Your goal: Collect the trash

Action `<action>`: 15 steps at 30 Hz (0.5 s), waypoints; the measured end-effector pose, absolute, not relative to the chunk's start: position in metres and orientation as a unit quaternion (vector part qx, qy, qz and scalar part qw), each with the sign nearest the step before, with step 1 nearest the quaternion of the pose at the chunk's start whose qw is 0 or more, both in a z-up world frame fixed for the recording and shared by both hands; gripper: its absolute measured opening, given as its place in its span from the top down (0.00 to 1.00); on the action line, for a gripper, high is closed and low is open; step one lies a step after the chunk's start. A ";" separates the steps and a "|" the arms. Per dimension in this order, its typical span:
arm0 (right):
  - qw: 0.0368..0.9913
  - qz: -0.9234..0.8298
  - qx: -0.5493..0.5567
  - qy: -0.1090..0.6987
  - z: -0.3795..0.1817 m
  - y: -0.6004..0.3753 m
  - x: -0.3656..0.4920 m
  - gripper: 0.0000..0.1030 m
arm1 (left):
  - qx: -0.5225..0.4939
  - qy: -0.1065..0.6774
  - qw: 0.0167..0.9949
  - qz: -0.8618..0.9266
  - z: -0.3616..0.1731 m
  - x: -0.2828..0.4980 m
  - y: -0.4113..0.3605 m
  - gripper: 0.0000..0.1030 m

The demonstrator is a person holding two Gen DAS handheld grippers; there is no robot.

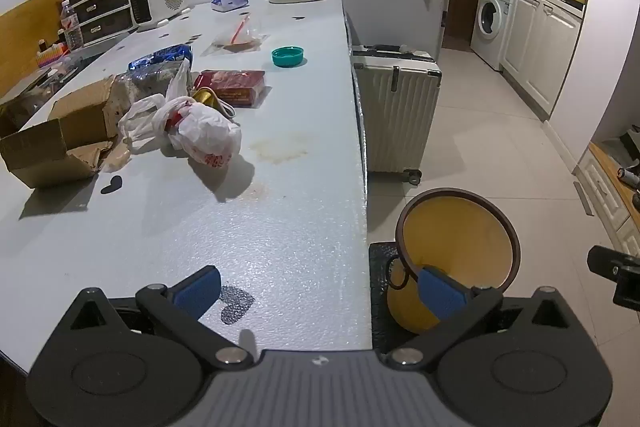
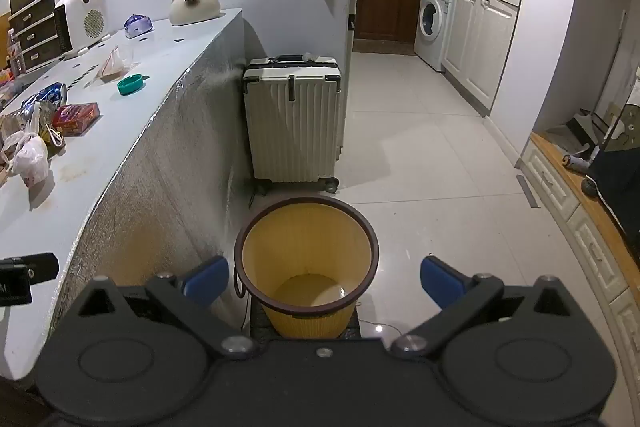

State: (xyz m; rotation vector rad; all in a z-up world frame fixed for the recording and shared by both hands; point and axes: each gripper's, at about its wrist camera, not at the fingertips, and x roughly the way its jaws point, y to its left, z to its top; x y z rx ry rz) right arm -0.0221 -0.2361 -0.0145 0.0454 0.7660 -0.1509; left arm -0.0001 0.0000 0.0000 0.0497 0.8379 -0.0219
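**Both grippers spread wide, trash on the table ahead, bin below**

My left gripper [image 1: 320, 293] hangs over the near end of the white table [image 1: 280, 227], its blue pads far apart with nothing between them. Ahead of it and to its left lies the trash: a crumpled white plastic bag [image 1: 200, 131] with red print, a torn cardboard box [image 1: 60, 143] further left, and just beyond the bag a red packet [image 1: 232, 85] and a blue-and-white snack bag [image 1: 164, 61]. Further ahead sit a teal lid [image 1: 288, 56] and a clear plastic wrapper [image 1: 236, 39]. A brownish stain marks the tabletop to the right of the white bag.

My right gripper [image 2: 322, 281] points down at the floor beside the table, jaws just as wide and holding nothing. Directly between and just beyond its pads stands the yellow bin [image 2: 306, 247] with a dark rim, upright; I see no trash inside, only its pale bottom. Beyond the bin a cream suitcase [image 2: 294, 119] stands against the table's end. From my left gripper the same bin appears low on the right, past the table edge.
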 end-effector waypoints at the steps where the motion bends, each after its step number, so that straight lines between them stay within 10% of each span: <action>1: 0.925 -0.073 0.022 0.373 -0.014 -0.236 -0.022 0.00 | 0.025 0.406 0.913 -0.010 0.000 0.000 0.000 0.00; 15: 0.925 -0.074 0.020 0.372 -0.012 -0.236 -0.024 0.00 | 0.025 0.406 0.913 -0.010 0.000 0.000 0.000 0.00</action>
